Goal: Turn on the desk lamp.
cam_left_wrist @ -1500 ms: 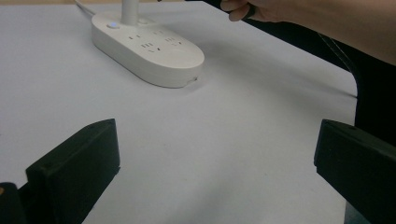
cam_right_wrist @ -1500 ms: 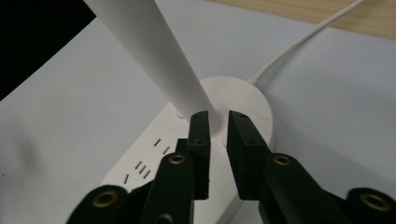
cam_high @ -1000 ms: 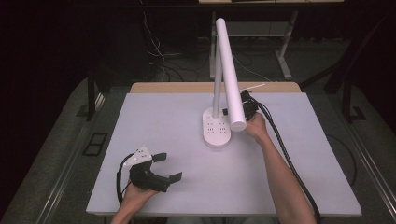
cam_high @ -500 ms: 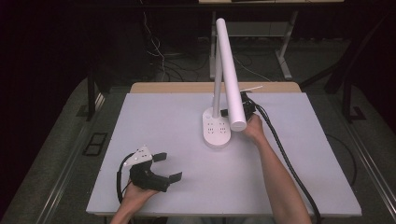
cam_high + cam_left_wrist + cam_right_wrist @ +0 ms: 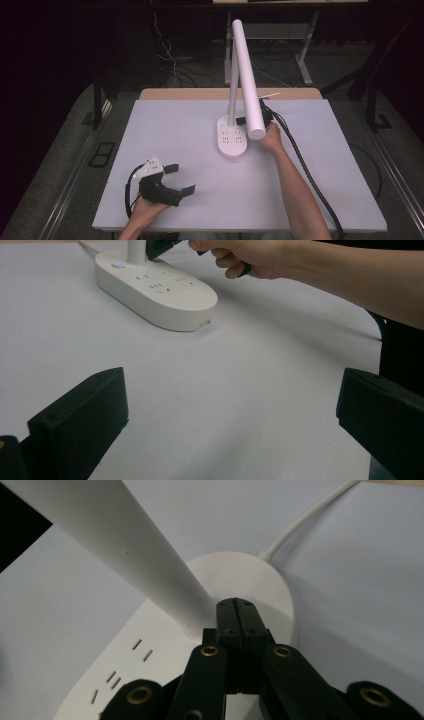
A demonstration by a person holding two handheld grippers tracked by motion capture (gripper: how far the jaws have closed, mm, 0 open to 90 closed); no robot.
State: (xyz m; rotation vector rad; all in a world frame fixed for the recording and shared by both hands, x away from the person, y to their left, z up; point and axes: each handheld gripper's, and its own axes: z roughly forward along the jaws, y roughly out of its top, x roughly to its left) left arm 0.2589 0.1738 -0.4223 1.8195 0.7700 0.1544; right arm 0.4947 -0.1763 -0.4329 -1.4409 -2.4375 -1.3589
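Your left gripper [image 5: 179, 179] rests on the white table [image 5: 325, 165] nearest you, well apart from the desk lamp and toward the near left corner from its base [image 5: 232, 141]. Its two black jaws stand wide apart with nothing between them; in the left gripper view, bare tabletop fills the gap and the base [image 5: 157, 289] lies beyond it. Your left hand [image 5: 146, 209] grips the body from behind, and a grey three-cornered plate [image 5: 149, 167] sits on top.

Farther out stands the desk lamp, near the middle of the table. Its base is a white oval with socket slots [image 5: 115, 680] on the top face and a small round button [image 5: 118, 264] near the stem [image 5: 233, 87]. The long white lamp head [image 5: 246, 75] slants down from above toward the right of the base.

Your right gripper [image 5: 237, 607] is just beside the stem, at the far end of the base. Its jaws are pressed together, tip to tip, with nothing between them, low over the base; whether they touch it cannot be told. Your right hand [image 5: 271, 140] is to the right of the base.

Beyond the base, a white cord [image 5: 310, 520] leaves its far end toward the table's far edge.
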